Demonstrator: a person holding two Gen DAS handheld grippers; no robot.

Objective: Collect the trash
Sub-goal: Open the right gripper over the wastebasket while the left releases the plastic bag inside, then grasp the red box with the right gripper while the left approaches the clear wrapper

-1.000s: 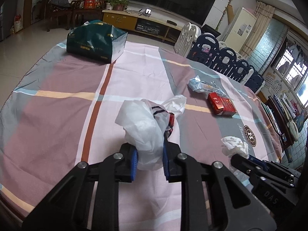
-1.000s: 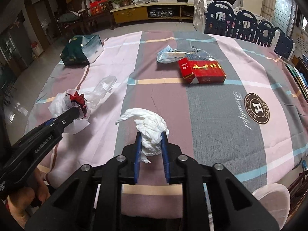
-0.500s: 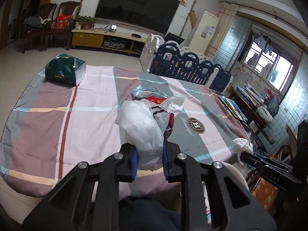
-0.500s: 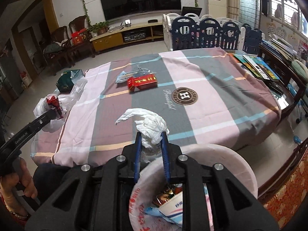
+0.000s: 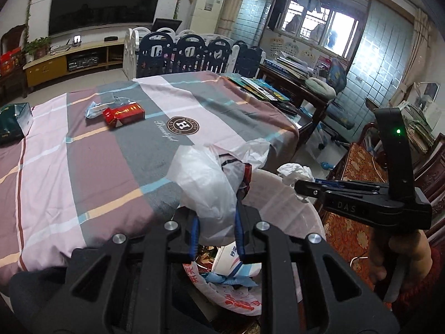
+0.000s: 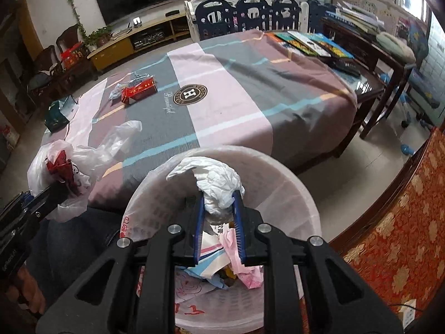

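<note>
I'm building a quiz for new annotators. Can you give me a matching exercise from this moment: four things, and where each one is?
Things:
1. crumpled tissue
2. white plastic bag
3. red box
4. green box

Places:
A. near the tablecloth's far left edge
B. held in the right tool, above the trash bin
C. on the tablecloth, beside a clear crinkled wrapper
D. held in the left tool

Pairs: 1-B, 2-D, 3-C, 4-A
</note>
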